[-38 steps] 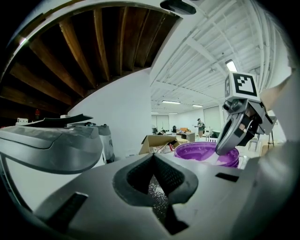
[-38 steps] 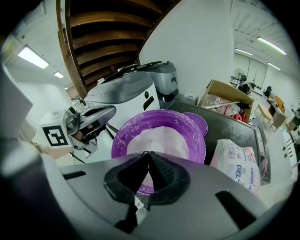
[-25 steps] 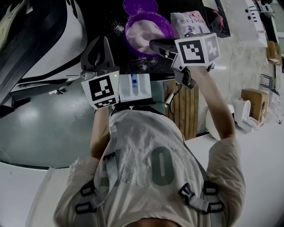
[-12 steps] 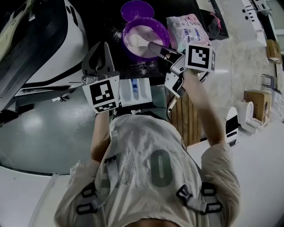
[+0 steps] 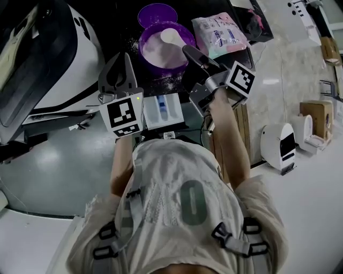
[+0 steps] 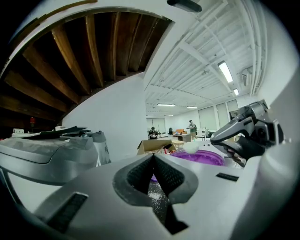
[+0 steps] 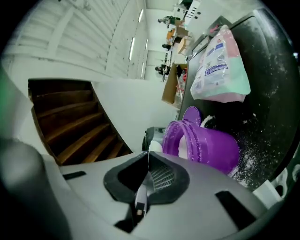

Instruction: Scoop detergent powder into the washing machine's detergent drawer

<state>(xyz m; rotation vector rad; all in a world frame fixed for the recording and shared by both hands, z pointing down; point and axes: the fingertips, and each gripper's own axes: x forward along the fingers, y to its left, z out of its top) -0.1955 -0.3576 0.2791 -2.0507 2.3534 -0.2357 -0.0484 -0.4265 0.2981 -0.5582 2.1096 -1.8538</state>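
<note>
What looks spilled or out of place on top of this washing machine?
White powder is scattered over the black machine top, around the purple tub and towards the open drawer. It belongs in the tub or the drawer, so it looks spilled.

We see a purple tub (image 5: 162, 68) of white powder, a purple lid (image 5: 158, 13), a white scoop (image 5: 171, 36), a pink, white and mint-green bag (image 5: 220, 33), a white drawer (image 5: 162, 109) with blue inside, and black-and-white square patterns on the grey left gripper (image 5: 121, 58) and right gripper (image 5: 188, 51).
</note>
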